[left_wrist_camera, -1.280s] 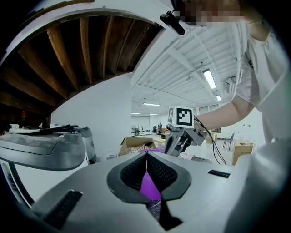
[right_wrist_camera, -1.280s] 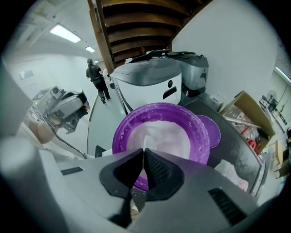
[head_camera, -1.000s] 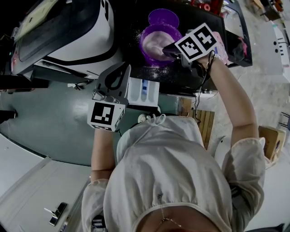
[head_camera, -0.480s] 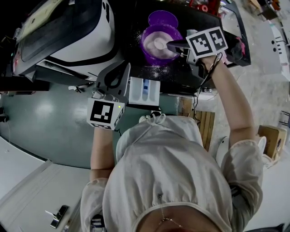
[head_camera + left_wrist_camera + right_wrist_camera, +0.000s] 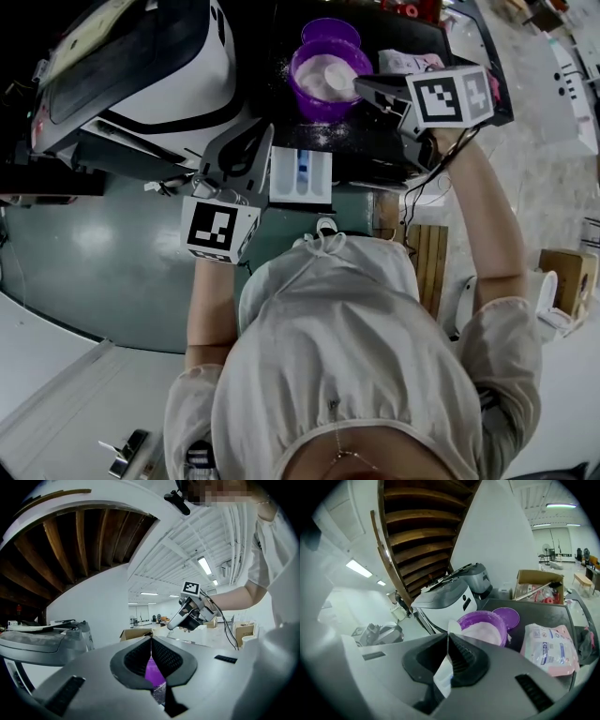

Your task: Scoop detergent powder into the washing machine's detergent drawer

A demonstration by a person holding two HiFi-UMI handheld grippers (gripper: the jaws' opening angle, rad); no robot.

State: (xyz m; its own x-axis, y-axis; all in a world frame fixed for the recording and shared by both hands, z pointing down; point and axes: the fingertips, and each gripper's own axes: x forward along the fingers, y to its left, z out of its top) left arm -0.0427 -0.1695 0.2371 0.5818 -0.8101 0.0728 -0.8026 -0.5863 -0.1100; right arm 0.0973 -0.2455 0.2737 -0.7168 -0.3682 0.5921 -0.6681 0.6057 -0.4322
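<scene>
While clenching what looks like the scoop (image 5: pixel 443 677), right tongs (image 5: pixel 448 637) have lifted off the tub (image 5: pixel 483 629) | left tongs (image 5: pixel 151 641) clenched, empty

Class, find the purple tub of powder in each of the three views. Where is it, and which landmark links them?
Head view: purple tub at top centre.
Left gripper view: only a purple sliver through the left tool's gap, probably the tub.
Right gripper view: centre, just beyond the right tool's tips.
Landmark: the right tool, shut on a white scoop, shows in all three.

Head view dim, dark corners; gripper views fisheye-warped w/ bright ceiling lights (image 5: pixel 204 565).
</scene>
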